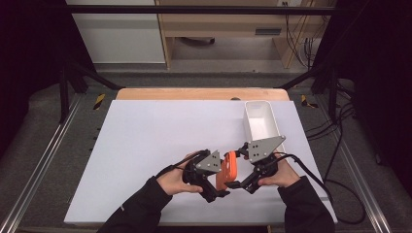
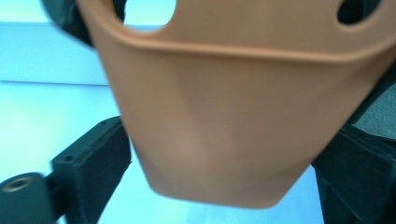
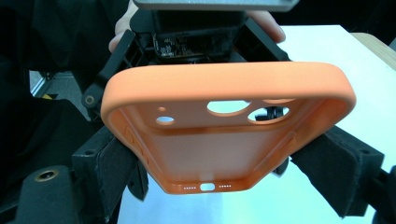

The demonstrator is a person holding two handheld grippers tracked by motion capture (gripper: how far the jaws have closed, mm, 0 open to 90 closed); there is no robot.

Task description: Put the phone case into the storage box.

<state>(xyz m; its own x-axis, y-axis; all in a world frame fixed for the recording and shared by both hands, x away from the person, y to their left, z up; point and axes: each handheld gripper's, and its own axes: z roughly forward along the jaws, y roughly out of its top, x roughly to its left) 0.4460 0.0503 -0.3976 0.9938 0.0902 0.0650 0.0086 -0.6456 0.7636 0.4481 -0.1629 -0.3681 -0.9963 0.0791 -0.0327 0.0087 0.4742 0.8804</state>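
- Right hand-held gripper clamped on orange soft silicone phone case, low over white surface.
- Left hand-held gripper apart, flanking it.
- White rectangular plastic bin at 1 o'clock.

Right claw clamps the orange phone case by its sides.

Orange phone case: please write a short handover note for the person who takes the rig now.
Right gripper: shut on the orange phone case, gripping its two long sides.
Left gripper: open, the case between its jaws.
Case: in the air above the white mat; white bin stands beyond the grippers.
Done: case lifted.
Left: probably placing the case, maybe in the bin.
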